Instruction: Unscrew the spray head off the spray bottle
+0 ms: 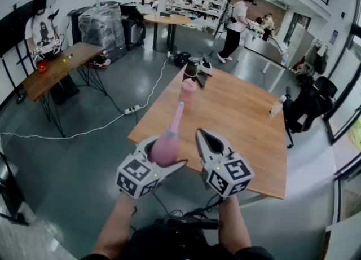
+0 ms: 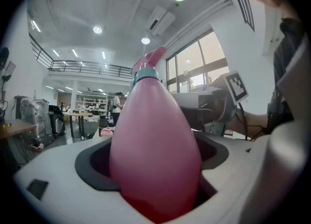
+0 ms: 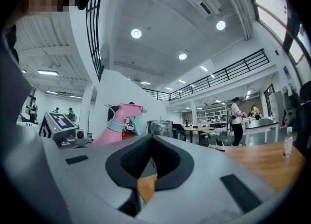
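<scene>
The wooden table [image 1: 248, 140] lies ahead of and below both grippers, and the task's thing is not resting on it; the pink spray bottle [image 1: 166, 145] is held in the air above the table's near edge, its teardrop body clamped between the jaws of the left gripper [image 1: 164, 160], its neck pointed forward and slightly upward; the right gripper [image 1: 204, 139] is seen just beside it, jaws pressed together on nothing; the spray head [image 3: 122, 112] is seated on the neck, with a teal collar [image 3: 115, 126] beneath it; the body is judged to be smooth plastic, light, somewhat yielding and liable to slip or rotate under torque, so a firm hold low on its widest part is advised; whether liquid is inside cannot be told; the collar is judged stiff and the proper place to be gripped and turned by the right jaws, since the trigger nozzle above it offers an uneven purchase
</scene>
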A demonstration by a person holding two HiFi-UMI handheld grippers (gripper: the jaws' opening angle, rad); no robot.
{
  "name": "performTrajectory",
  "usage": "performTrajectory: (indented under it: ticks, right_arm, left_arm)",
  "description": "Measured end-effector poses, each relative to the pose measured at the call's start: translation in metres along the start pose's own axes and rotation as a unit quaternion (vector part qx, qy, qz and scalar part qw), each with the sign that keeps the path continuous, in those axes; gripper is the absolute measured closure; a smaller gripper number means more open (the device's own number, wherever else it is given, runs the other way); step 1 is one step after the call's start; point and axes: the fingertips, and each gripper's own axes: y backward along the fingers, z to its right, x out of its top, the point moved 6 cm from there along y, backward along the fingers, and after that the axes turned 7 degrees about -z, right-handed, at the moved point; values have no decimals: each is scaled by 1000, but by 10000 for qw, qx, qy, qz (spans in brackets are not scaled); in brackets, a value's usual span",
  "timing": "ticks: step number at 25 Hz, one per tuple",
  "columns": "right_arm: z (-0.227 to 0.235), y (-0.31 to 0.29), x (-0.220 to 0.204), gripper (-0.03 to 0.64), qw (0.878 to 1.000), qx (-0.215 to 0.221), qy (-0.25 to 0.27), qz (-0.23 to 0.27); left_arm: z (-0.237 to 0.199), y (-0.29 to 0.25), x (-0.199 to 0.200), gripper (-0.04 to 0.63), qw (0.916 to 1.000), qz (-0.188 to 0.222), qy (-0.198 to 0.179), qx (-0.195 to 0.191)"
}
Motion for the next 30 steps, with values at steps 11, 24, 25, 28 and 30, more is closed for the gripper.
performTrajectory:
  ticks: [11,24,25,28,30]
  right_arm:
    - [4,6,-3,606,9999,79,-42,74]
    - [-7,14,4,606,9990,354,74,269]
    - [-9,15,5,606,9986,440,57,301]
    - [-16,16,8,606,9976,615,72,319]
    - [-22,14,9,604,9974,650,177,246]
  left_arm:
    - [8,-5,2,150,10000,-16,-45,-63]
    - [11,-5,-2,150,10000,38,-12,-37]
    - [11,-5,-3,152,10000,54,-4,-20]
    - [9,-5,-6,152,10000,73,-7,27]
    - [7,-5,-9,152,9999,65,-47,70]
